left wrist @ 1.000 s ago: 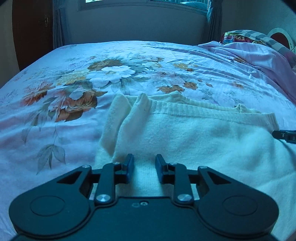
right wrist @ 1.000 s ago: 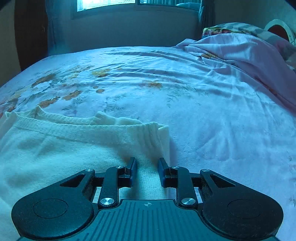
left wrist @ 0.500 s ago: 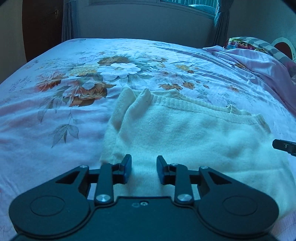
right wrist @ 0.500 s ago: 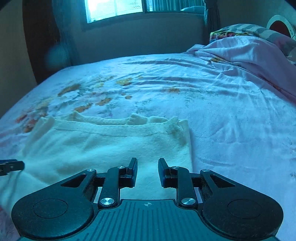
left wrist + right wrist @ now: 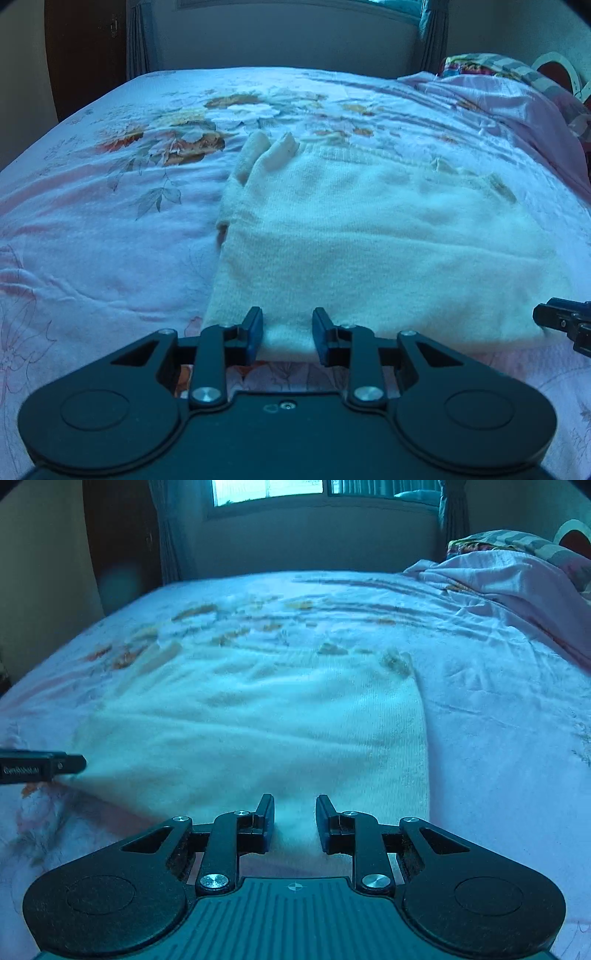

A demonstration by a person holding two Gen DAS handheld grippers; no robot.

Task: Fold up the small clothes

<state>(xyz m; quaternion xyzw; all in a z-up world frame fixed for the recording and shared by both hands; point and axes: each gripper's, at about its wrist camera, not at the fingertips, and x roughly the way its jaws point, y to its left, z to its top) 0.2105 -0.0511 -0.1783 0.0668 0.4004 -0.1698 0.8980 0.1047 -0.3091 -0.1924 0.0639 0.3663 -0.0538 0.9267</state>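
Observation:
A cream knitted garment [image 5: 388, 243] lies folded flat on the floral bedsheet [image 5: 110, 229]; it also shows in the right wrist view [image 5: 258, 731]. My left gripper [image 5: 287, 334] is open, its fingers either side of the garment's near edge at its left part. My right gripper [image 5: 294, 821] is open at the near edge of the garment's right part. Each gripper's tip shows in the other's view, the right gripper [image 5: 565, 325] at the right and the left gripper [image 5: 40, 766] at the left.
A bunched pink blanket [image 5: 517, 587] and patterned pillows [image 5: 491, 64] lie at the bed's far right. A wall with a window [image 5: 295, 491] and curtains stands behind the bed. A dark door [image 5: 85, 55] is at the far left.
Both grippers have drawn back toward me, from over the garment to its near edge. More of the garment and the bed now shows.

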